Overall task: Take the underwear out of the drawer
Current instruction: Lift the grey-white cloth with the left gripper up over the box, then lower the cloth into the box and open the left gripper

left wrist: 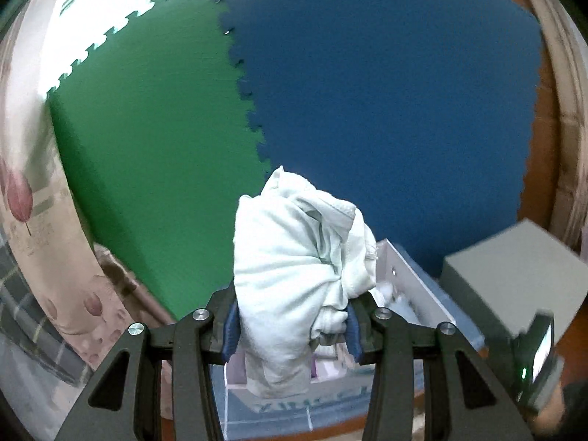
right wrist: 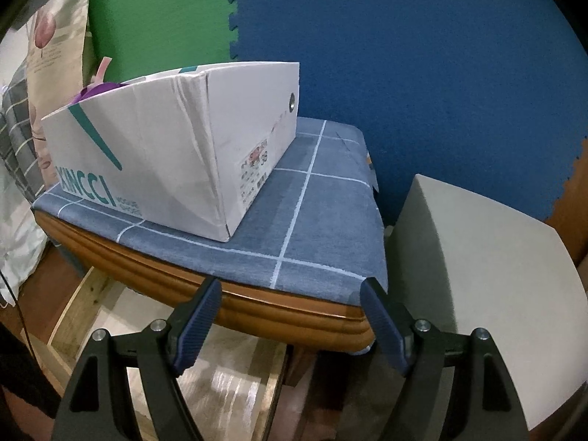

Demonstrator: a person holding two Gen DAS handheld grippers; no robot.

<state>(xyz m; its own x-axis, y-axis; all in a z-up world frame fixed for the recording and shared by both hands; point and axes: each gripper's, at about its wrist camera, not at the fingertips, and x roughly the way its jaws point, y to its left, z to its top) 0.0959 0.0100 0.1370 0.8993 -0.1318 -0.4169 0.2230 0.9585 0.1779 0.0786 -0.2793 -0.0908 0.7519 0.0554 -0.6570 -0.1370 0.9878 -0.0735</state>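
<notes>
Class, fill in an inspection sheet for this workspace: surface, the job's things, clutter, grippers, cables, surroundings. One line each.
Surface: blue checked cloth over a wooden table edge.
Job's things: pale bundled underwear held up above the white box; open wooden drawer below the table.
Clutter: white printed cardboard box on the cloth; grey box beside the table.
Grippers: left hand-held gripper clamped on the underwear; right hand-held gripper open, empty.
Cables: thin dark cord at the left edge.
Surroundings: green foam mat and blue foam mat behind; floral fabric at left.
</notes>
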